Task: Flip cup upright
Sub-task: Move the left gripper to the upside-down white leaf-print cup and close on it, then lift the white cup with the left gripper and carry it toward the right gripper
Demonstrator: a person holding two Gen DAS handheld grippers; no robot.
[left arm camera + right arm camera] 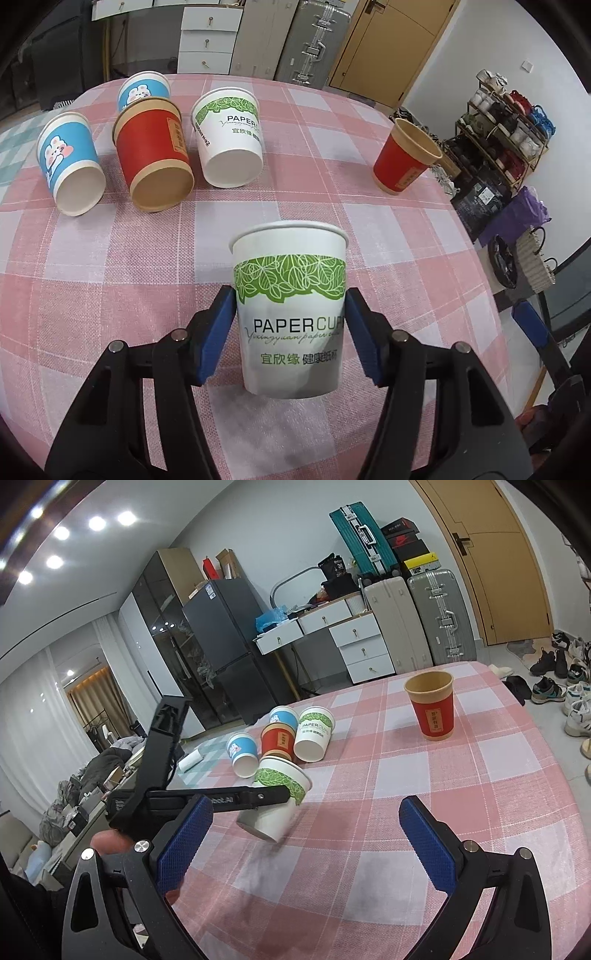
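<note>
A white paper cup with a green leaf band and the printed words PAPER CUP (290,317) is gripped between the blue pads of the left claw (290,328), which is closed against its two sides. The cup is seen mouth up in the left wrist view; in the right wrist view the same cup (282,794) appears tilted, its base lifted just above the table covered in a pink and white checked cloth (110,280). The right claw (306,834) is spread wide with nothing between its blue pads, and is held above the cloth at about five o'clock from the gripped cup. In the left wrist view, at about eleven o'clock from the held cup, four paper cups are seen lying on their sides close together: a blue cartoon cup (70,162), a second blue cartoon cup (142,90) behind, a red cup with brown rims (153,155), and a white leaf-band cup (231,136). At about one o'clock, well apart, a red cup with a brown interior (406,158) is seen standing upright.
</note>
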